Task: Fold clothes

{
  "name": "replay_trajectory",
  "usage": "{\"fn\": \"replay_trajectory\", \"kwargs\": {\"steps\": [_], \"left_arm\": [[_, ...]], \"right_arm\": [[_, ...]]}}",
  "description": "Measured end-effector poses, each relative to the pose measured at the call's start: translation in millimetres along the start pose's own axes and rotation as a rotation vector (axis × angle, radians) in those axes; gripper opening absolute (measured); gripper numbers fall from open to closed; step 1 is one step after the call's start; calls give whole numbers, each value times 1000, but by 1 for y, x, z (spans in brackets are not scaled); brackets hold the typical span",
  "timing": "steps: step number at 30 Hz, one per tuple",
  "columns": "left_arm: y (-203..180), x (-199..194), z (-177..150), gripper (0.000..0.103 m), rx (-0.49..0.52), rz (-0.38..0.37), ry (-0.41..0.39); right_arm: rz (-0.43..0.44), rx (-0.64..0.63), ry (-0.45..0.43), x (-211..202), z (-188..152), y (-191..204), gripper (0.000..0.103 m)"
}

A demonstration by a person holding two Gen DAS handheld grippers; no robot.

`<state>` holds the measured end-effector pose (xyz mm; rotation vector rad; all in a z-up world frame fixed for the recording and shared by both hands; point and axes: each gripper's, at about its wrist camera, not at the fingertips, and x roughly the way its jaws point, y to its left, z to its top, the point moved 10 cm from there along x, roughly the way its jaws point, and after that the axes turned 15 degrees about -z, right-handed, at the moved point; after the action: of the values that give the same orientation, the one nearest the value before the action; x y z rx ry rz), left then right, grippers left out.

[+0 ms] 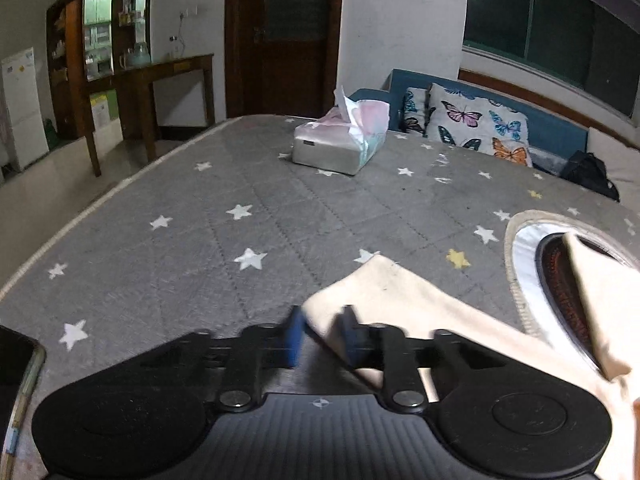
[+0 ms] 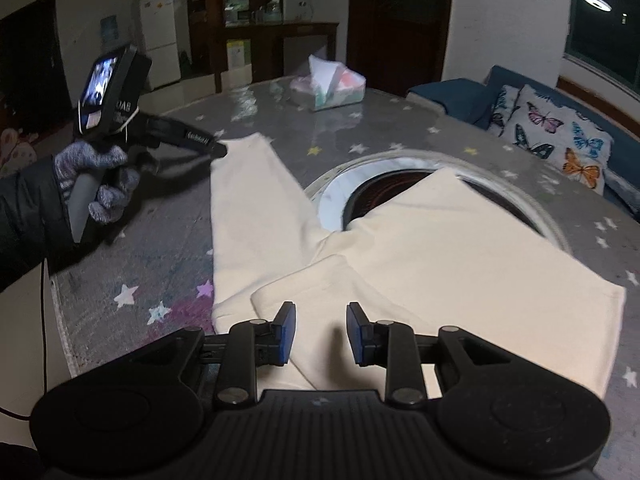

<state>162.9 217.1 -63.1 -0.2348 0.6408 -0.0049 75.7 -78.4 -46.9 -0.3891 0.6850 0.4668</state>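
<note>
Right now the cream trousers [image 2: 440, 264] lie spread across the grey, star-printed surface [image 2: 160, 248]. One leg runs away to the far left, and the other reaches up and right, so that its end lies over the round opening [image 2: 384, 196] in the middle of the surface, where I can see a dark ring with a reddish glow. My left tool [image 1: 322, 316] is clenched on the far corner of the left-hand leg. In its own camera the cloth sits between the blue pads, though that part is blurred, and from the right camera I see its tip on that same corner, carried by a gloved left hand [image 2: 96, 176] in a dark sleeve. My right tool [image 2: 320, 316] is released, with its pads standing apart just above the near, folded-over part of the trousers, and cream cloth shows in the gap between them. Whether they touch the fabric I cannot tell. Farther back on the surface stands a tissue box [image 2: 328, 88] with a tissue sticking up, well apart from the trousers. A phone [image 1: 16, 364] lies at the near left edge in the left view. Beyond the surface, to the right, a butterfly cushion [image 2: 560, 136] leans on a blue sofa [image 2: 452, 96], and a white fridge [image 2: 158, 36] stands against the far wall.
</note>
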Motion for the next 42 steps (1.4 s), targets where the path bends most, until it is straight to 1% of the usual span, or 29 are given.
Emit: {"fn": "replay_trajectory", "kwargs": {"steps": [1, 4, 5, 10, 14, 18, 22, 24, 26, 30, 33, 34, 35, 37, 39, 42], "left_arm": [[-4, -4, 2, 9, -4, -9, -8], [-18, -15, 9, 6, -16, -38, -35], [-27, -22, 13, 6, -12, -62, -51], [-97, -60, 30, 6, 59, -215, -121], [-169, -88, 37, 6, 145, -369, -159], [-243, -110, 27, 6, 222, -520, -158], [-314, -122, 4, 6, 300, -658, -125], [-343, -122, -14, 6, 343, -702, -94], [-368, -118, -34, 6, 386, -749, -47], [-402, -101, -76, 9, 463, -781, 62], [-416, -95, -106, 10, 526, -804, 130], [-416, -93, -112, 17, 544, -809, 147], [-415, -94, -118, 26, 556, -821, 162], [-409, -99, -127, 40, 576, -827, 165], [-397, -107, -126, 41, 595, -814, 141], [-370, -104, -112, 41, 584, -749, 106]], "right_arm": [[-5, 12, -6, -5, 1, -5, 27], [-36, 47, -19, -17, -3, -23, 27], [-50, 58, -22, -21, -5, -30, 27], [-129, 129, -16, -36, -25, -67, 27], [-193, 204, -15, -53, -48, -102, 27], [-248, 281, -25, -71, -70, -134, 27], [-281, 343, -21, -81, -91, -157, 27], [-292, 371, -17, -85, -101, -165, 27], [-299, 390, -16, -89, -108, -171, 27], [-298, 429, -16, -91, -117, -178, 27], [-285, 451, -18, -92, -120, -180, 27], [-282, 454, -19, -92, -120, -180, 27], [-279, 454, -21, -92, -118, -179, 27], [-272, 453, -25, -90, -115, -177, 27], [-255, 453, -29, -88, -110, -174, 27], [-222, 444, -24, -79, -103, -164, 27]]}}
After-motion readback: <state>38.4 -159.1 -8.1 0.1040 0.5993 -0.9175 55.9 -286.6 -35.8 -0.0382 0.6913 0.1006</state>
